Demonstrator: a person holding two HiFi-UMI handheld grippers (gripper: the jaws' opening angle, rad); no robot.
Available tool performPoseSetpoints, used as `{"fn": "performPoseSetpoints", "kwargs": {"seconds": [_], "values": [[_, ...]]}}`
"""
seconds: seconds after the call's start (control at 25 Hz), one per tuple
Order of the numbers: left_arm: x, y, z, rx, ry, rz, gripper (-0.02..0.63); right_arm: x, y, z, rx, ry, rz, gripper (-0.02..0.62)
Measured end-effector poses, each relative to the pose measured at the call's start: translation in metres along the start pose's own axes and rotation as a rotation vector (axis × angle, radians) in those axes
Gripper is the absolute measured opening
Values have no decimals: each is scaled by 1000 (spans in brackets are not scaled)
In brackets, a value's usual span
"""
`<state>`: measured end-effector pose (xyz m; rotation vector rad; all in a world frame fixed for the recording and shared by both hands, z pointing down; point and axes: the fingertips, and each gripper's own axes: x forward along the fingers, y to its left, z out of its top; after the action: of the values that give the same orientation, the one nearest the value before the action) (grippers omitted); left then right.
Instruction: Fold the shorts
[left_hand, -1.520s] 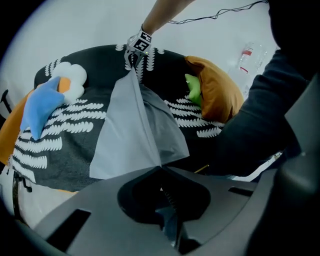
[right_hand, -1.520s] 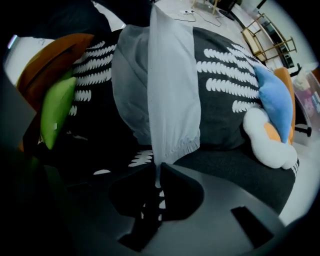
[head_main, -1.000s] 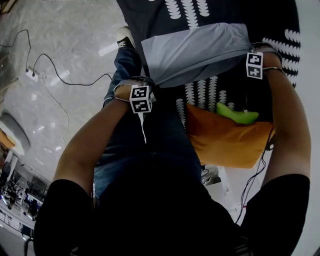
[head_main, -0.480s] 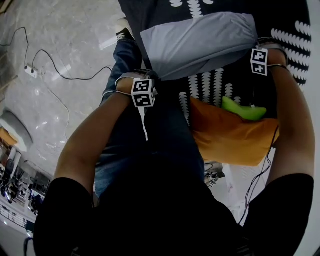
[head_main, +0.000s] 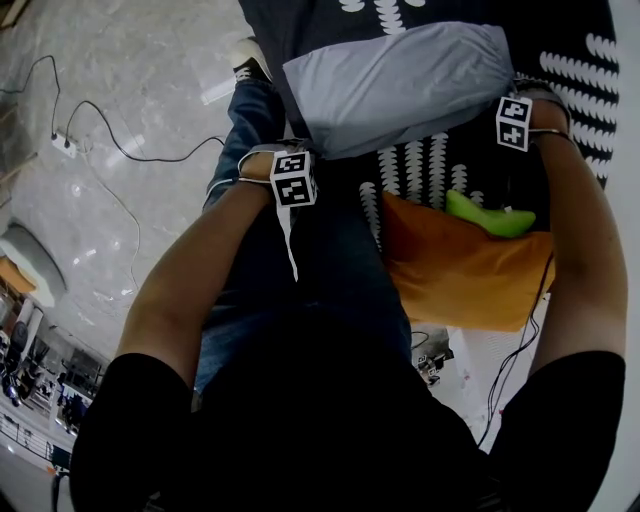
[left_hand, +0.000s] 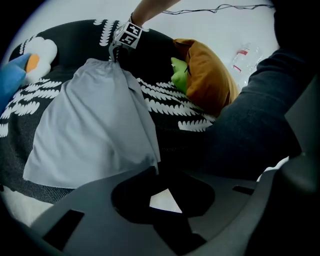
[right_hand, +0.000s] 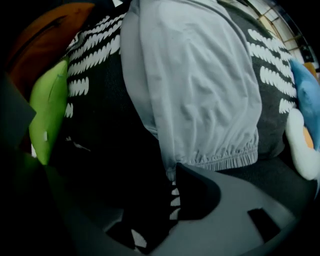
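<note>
Grey shorts (head_main: 400, 85) lie folded flat on a dark cover (head_main: 420, 170) printed with white leaf shapes, stretched between two hand-held grippers. The left gripper (head_main: 297, 160) and right gripper (head_main: 510, 105) have just been opening their jaws. Both now stand parted and released, with a hem corner at the left tips and the elastic waistband's corner at the right tips, neither pinched. An orange cushion (head_main: 460, 270) topped by a green plush (head_main: 485, 215) sits just beside the right forearm, which covers its edge. A blue-and-white plush toy (left_hand: 20, 62) is cut off by the frame. Cables (head_main: 130, 150) trail over the marble floor (head_main: 120, 60). The person's dark shirt (head_main: 320, 420) fills the lower head view — the cover's near edge is hidden.
</note>
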<state>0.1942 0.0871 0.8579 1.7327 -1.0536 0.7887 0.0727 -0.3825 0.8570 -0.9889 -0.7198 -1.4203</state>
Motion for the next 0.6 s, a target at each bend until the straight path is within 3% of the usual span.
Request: {"fn": "performPoseSetpoints", "kwargs": {"seconds": [0.12, 0.4, 0.6], "values": [[-8, -3, -1, -26, -8, -12, 133, -14, -3, 3, 102, -33, 1, 245], [-56, 7, 3, -76, -39, 36, 147, -67, -16, -2, 258, -77, -32, 245], [-109, 16, 10, -110, -62, 85, 150, -120, -19, -10, 463, -162, -21, 245]]}}
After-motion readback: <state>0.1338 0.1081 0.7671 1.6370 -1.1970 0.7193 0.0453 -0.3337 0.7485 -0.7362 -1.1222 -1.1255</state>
